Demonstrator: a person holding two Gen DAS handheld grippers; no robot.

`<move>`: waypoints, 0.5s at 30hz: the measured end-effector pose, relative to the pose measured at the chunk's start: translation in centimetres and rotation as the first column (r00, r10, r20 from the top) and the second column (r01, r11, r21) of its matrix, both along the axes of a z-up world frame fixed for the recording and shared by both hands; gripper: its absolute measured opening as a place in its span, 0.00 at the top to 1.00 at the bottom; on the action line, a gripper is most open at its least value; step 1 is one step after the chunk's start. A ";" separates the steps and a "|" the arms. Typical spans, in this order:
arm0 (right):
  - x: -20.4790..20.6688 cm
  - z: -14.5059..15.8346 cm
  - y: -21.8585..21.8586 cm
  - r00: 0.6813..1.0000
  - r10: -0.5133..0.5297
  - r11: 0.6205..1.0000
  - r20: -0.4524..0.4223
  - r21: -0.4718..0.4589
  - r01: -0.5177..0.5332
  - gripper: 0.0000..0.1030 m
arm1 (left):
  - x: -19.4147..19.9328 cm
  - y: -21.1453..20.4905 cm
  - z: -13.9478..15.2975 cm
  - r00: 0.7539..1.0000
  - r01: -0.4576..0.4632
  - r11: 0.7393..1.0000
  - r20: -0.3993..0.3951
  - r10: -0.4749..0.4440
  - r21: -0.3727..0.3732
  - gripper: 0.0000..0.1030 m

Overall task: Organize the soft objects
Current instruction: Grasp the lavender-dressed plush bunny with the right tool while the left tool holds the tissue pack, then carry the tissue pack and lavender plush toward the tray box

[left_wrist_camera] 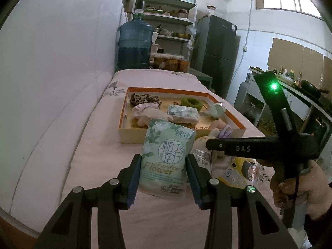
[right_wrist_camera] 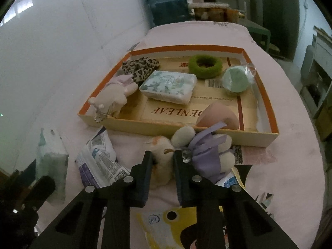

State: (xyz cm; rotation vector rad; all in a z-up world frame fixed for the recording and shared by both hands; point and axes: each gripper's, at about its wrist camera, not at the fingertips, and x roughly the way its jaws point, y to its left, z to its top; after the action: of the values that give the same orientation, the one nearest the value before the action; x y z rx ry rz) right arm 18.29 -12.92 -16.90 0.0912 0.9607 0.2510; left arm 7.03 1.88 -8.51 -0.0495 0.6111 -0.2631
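The left claw (left_wrist_camera: pixel 164 167) pinches a green tissue pack (left_wrist_camera: pixel 166 153) upright above the pink-covered bed (left_wrist_camera: pixel 99 155). The right claw (right_wrist_camera: pixel 162 164) grips a plush doll (right_wrist_camera: pixel 164 157) just before the orange-rimmed box (right_wrist_camera: pixel 267 95).

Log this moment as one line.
left gripper: shut on tissue pack | right gripper: shut on plush toy | box: ahead

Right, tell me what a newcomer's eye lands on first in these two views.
First, the pale green floral tissue pack held upright between the left gripper fingers, in front of the shallow orange-rimmed cardboard tray. Next, the cream plush toy in a lilac dress pinched by the right gripper just outside the tray's near wall. Inside the tray, the fuzzy green ring stands out at the back.
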 end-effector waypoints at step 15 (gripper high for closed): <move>-2.3 3.7 -0.1 0.996 0.013 1.000 0.084 0.012 -0.014 0.82 | -0.4 -0.1 1.1 1.000 -0.010 1.000 0.026 0.010 -0.010 0.58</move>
State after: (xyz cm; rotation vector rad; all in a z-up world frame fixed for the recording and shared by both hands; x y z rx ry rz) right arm 15.94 -13.07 -13.20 0.0849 0.8766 0.2711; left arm 6.67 1.78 -7.40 -0.0587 0.5838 -0.2569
